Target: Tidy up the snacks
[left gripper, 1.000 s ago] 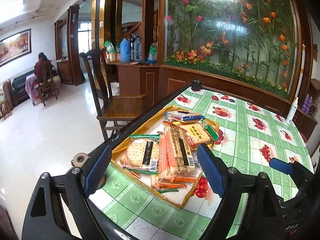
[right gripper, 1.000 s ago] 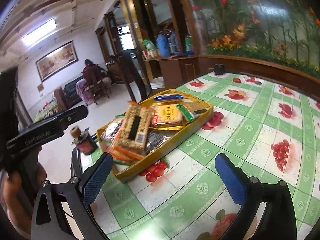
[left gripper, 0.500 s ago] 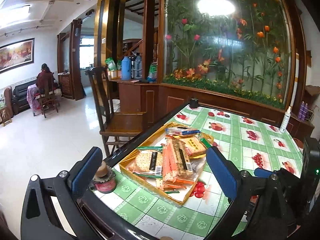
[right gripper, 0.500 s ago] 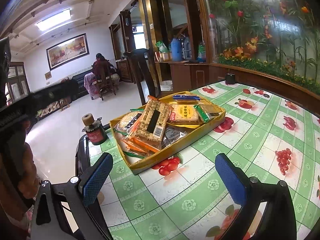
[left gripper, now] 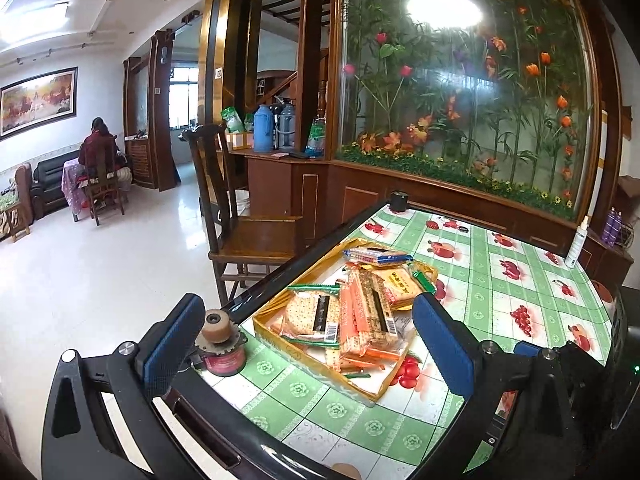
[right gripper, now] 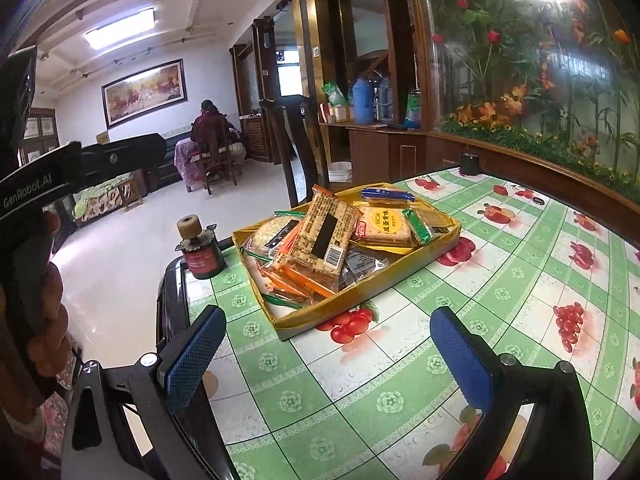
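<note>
Both tools — left tool (left gripper: 308,344), right tool (right gripper: 324,354) — spread apart, empty, hovering short of the bench (right gripper: 520,280). Gold tray (right gripper: 360,300) near its edge corrals the snack packets (right gripper: 324,236), loosely heaped — sorting looks unfinished. Small jar (right gripper: 200,256) sits just beside.

Yellow tray (right gripper: 404,276) of orange and tan snack packets (right gripper: 320,236); green-and-white checked desk (right gripper: 400,380) with red fruit prints.

Home living room, sofa (left gripper: 48,184), painting (left gripper: 38,100)
</note>
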Available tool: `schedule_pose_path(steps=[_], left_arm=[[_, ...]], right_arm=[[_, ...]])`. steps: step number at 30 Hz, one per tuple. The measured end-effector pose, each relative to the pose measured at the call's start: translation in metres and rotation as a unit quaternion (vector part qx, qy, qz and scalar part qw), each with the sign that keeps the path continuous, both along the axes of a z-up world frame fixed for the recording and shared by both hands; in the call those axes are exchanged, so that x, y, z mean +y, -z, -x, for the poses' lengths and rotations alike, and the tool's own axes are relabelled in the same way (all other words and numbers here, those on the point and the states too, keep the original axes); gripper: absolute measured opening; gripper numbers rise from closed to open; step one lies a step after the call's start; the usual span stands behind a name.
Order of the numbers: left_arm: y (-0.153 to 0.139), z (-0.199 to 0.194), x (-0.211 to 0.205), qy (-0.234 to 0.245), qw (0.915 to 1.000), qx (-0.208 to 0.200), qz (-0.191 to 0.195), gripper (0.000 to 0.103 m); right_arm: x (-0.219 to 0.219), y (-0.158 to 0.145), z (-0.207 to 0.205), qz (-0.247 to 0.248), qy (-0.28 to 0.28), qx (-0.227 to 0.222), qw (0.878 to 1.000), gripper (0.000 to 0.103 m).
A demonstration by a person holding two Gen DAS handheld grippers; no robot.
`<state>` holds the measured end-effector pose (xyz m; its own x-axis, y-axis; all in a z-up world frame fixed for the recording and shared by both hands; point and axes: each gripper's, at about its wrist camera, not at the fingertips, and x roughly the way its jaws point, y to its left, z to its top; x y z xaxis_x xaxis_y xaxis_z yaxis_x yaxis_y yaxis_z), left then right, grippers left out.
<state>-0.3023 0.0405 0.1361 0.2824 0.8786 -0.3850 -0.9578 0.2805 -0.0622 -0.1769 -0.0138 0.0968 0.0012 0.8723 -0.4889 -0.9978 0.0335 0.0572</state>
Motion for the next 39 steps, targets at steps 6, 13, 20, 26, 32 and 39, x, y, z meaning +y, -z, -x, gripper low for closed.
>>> schedule_pose_path(steps=[6,13,20,26,32,39], left_arm=[[0.006,0.009,0.005,-0.017,0.9997,-0.002,0.020,0.103],[0.006,0.020,0.008,-0.022,0.9994,-0.014,0.024,0.103],[0.008,0.023,0.011,-0.028,0.9992,-0.007,0.028,0.103],[0.005,0.024,0.008,-0.023,0.9995,-0.012,0.019,0.103],[0.000,0.017,0.004,-0.016,0.9998,0.003,0.006,0.103],[-0.007,0.016,0.001,-0.001,1.0000,-0.002,0.003,0.103]], right_arm=[[-0.001,0.002,0.007,-0.001,-0.006,-0.017,1.000,0.102],[0.002,0.004,0.014,0.001,-0.014,-0.033,0.999,0.102],[0.005,0.003,0.023,-0.002,-0.026,-0.047,0.999,0.102],[0.007,0.002,0.024,-0.005,-0.030,-0.051,0.998,0.102],[0.008,0.000,0.025,-0.009,-0.033,-0.057,0.998,0.102],[0.011,-0.009,0.029,-0.028,-0.055,-0.080,0.995,0.103]])
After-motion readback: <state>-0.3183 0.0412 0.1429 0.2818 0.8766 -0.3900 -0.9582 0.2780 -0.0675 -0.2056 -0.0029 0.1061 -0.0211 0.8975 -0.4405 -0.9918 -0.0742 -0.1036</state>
